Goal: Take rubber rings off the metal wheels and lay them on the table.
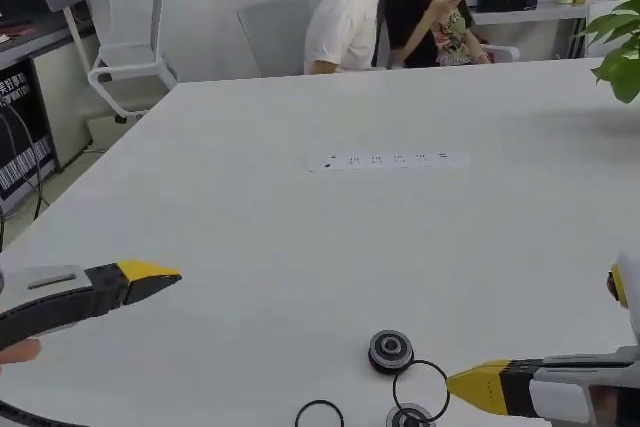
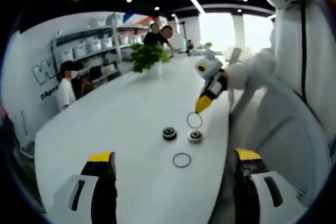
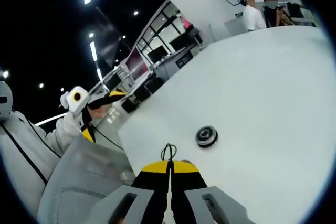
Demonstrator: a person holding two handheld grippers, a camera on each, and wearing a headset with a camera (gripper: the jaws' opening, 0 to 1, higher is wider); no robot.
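Observation:
Two small metal wheels sit near the table's front edge: one still wears a black rubber ring, the other lies at the frame's bottom edge. A loose ring lies flat on the table to their left. My right gripper is shut on a second thin black ring, pinched at its yellow tips beside the wheels. In the left gripper view that ring hangs from the right gripper. My left gripper hovers far to the left, jaws wide open with nothing between them.
A white power strip lies mid-table. Two people sit at the far side behind it. A green plant stands at the right edge, and a chair at the far left. The white table stretches wide between the strip and the wheels.

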